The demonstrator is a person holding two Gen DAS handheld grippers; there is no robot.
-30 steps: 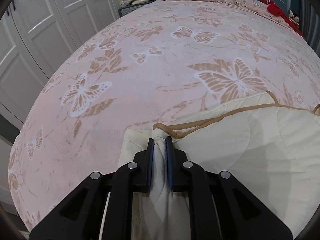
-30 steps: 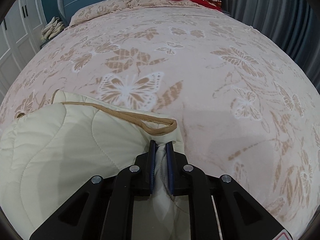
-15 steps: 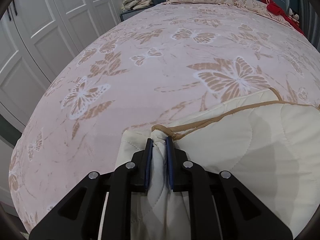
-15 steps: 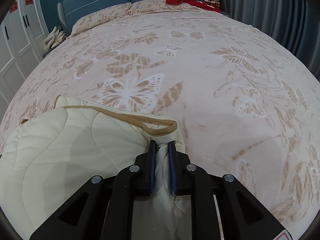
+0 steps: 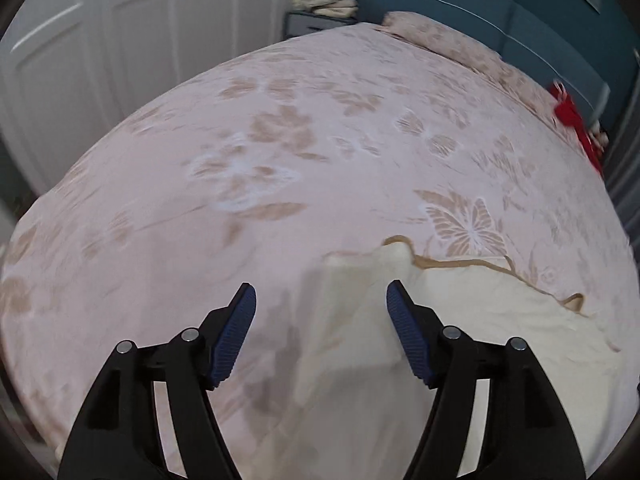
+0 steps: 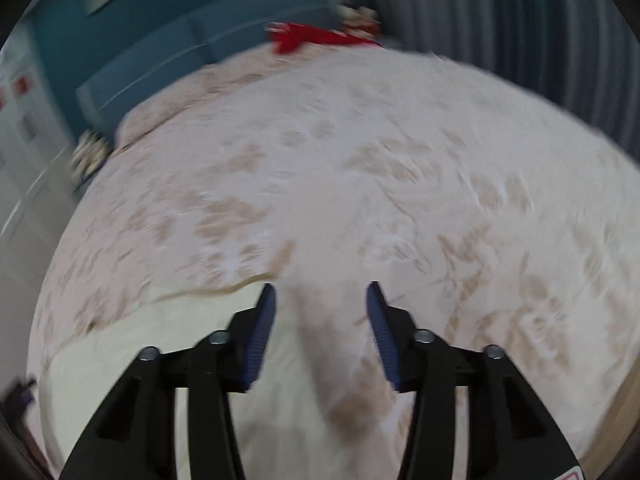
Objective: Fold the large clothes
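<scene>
A cream quilted garment with tan trim (image 5: 460,320) lies folded on the pink butterfly bedspread (image 5: 280,168). My left gripper (image 5: 321,300) is open and empty above the garment's left corner. My right gripper (image 6: 321,300) is open and empty, with the garment (image 6: 160,340) to its lower left and its left finger (image 6: 260,328) over the garment's right edge. The right wrist view is motion-blurred.
White wardrobe doors (image 5: 100,40) stand to the left of the bed. A teal headboard (image 5: 500,28) and pillows are at the far end. A red item (image 5: 572,120) lies at the far right corner; it also shows in the right wrist view (image 6: 312,38). Grey curtains (image 6: 520,20) hang on the right.
Both grippers opened and let go of the cream garment, which now lies on the bed. Both have pulled up and back; the views tilted.
</scene>
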